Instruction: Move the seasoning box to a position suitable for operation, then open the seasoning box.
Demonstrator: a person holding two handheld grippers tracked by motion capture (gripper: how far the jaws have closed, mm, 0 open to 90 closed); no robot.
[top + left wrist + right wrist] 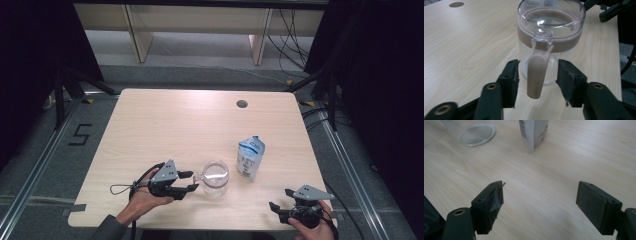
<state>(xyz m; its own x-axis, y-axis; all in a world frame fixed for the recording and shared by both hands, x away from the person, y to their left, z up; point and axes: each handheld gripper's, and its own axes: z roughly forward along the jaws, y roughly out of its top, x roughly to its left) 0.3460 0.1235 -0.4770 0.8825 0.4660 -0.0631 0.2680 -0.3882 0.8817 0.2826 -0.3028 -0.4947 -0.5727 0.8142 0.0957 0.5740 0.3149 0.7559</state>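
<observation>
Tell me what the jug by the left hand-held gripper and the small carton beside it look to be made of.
Jug: clear glossy plastic, probably. You see through its wall and it shows bright highlights. Its handle and rim band look like matte beige plastic.
Carton: likely coated paperboard, white with blue print, a folded gable top and a barcode in the right gripper view.
Table: light wood-grain surface, perhaps laminate.

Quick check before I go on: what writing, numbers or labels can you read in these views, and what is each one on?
"5": black tape mark on the floor, left of the table.
Carton: blue and white print on its face, too small to read.
Carton, right gripper view: a barcode and small print, too blurred to read.
Jug: no writing on it; dark print seen through its rim, unreadable.
</observation>
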